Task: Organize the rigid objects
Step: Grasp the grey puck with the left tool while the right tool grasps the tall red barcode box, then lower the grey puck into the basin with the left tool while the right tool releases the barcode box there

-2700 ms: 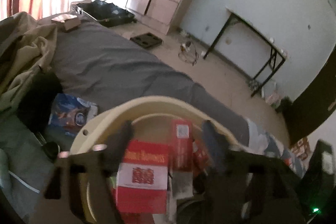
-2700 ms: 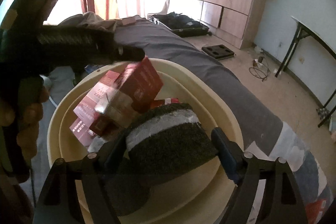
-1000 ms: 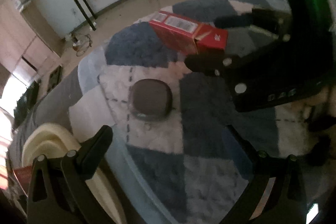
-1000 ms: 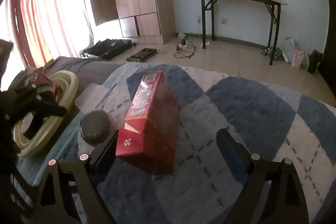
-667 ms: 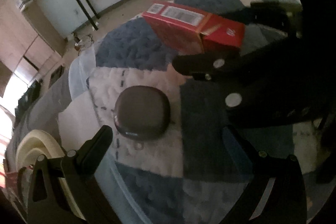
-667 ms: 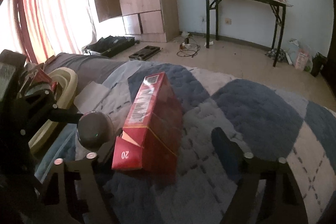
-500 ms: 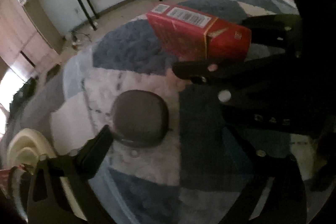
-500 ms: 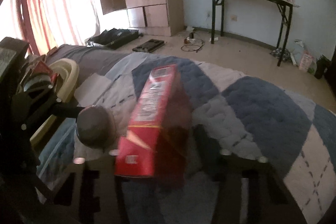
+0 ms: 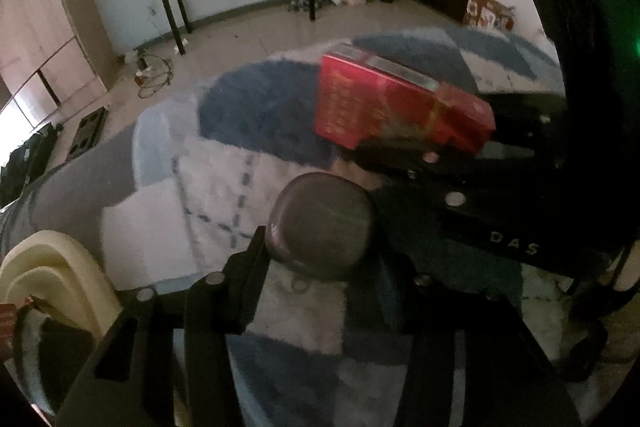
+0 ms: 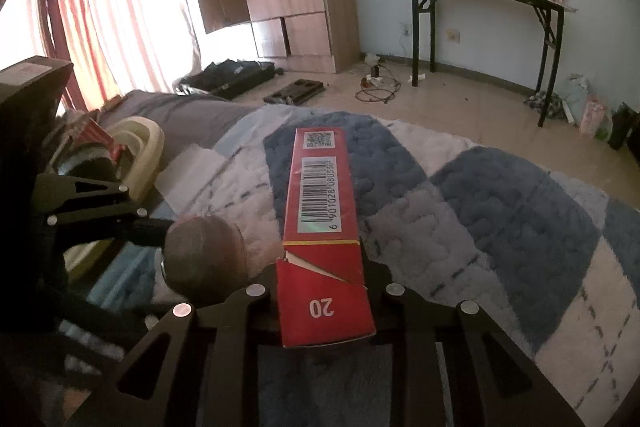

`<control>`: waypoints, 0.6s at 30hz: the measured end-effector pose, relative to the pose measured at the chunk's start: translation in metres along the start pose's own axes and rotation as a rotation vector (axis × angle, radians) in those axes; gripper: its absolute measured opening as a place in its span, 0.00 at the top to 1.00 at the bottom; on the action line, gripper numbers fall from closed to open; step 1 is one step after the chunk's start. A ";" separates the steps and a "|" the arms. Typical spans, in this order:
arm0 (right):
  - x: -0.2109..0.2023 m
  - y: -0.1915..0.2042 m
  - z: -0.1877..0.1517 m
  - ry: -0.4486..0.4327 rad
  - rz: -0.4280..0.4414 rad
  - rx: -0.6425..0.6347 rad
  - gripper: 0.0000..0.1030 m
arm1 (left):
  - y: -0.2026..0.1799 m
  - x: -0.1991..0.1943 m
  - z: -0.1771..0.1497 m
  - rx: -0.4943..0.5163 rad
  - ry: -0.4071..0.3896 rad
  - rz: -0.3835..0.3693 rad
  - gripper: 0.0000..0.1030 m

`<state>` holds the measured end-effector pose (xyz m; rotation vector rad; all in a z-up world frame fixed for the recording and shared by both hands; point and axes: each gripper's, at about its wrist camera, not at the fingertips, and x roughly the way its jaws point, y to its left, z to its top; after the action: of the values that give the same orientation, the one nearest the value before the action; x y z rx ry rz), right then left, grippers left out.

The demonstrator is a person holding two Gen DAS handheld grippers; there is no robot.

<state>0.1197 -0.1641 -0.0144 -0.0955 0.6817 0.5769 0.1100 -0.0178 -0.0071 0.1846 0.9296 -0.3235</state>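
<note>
- Right wrist view: my right gripper [image 10: 324, 291] is fully closed on the carton [image 10: 320, 211], jaws clamped on its two long sides near the end flap marked "20".
- I grip at the near end so the length runs straight out ahead of me; that keeps the barcode face up and the far end free to steer.
- Carton: long, red, rigid card, white barcode label and a small square code on top, yellow stripe near the flap. The flap is torn slightly open. It looks clear of the blanket [image 10: 500, 211], though I cannot tell for sure at the far end.
- Left wrist view: my left gripper [image 9: 320, 247] is closing around the case [image 9: 324, 225], one finger at each flank. Whether the pads press it yet I cannot tell.
- Case: dark, rounded, smooth, pebble-shaped, sitting on a pale square of the blanket, just beside the carton and on its left in the right wrist view.
- I judge each hand takes one item so both can be sorted at once.
- Basin [image 10: 146, 147], cream, sits at the blanket's left edge in the right wrist view, with more red boxes and a dark roll in it — likely where these items belong.
</note>
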 end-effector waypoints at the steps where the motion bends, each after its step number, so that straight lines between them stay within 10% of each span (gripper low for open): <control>1: -0.004 -0.001 0.000 -0.015 0.005 0.006 0.79 | 0.002 -0.005 0.000 -0.007 -0.010 -0.003 0.51; 18: -0.036 0.043 0.002 -0.097 0.093 -0.075 0.79 | 0.085 -0.132 -0.033 -0.180 -0.245 0.056 0.51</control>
<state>0.0753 -0.1447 0.0139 -0.1052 0.5723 0.6917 0.0415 0.0966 0.0818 0.0044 0.7056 -0.2040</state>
